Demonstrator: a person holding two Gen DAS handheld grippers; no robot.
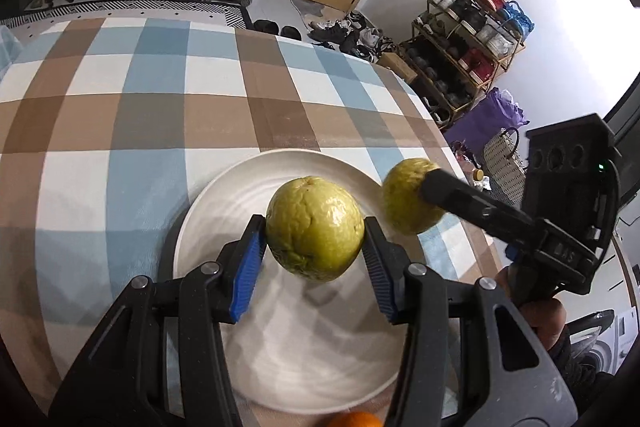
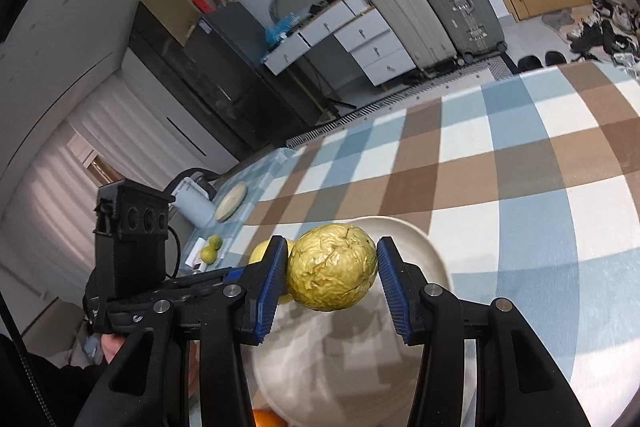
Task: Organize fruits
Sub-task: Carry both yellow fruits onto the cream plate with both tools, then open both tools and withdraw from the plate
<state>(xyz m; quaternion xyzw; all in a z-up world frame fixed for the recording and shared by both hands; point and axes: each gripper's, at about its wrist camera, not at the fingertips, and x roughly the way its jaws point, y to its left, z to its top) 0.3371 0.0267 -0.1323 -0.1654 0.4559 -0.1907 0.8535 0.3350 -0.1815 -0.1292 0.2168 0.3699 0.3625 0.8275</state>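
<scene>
A round green fruit (image 1: 315, 229) hangs above a white plate (image 1: 224, 211), and my left gripper (image 1: 314, 227) is shut on it, blue pads pressing both sides. To its right a second green fruit (image 1: 404, 203) is held over the plate's right rim by my right gripper (image 1: 408, 199). In the right wrist view that wrinkled yellow-green fruit (image 2: 332, 269) sits clamped in the right gripper (image 2: 331, 251) above the plate (image 2: 420, 247). The other fruit (image 2: 258, 251) peeks out behind the left finger.
An orange (image 1: 354, 419) lies at the plate's near edge. The checked tablecloth (image 1: 160, 99) covers the table. Two small green fruits (image 2: 210, 249), a small dish (image 2: 231, 203) and a white appliance (image 2: 192, 203) sit at the table's far left end.
</scene>
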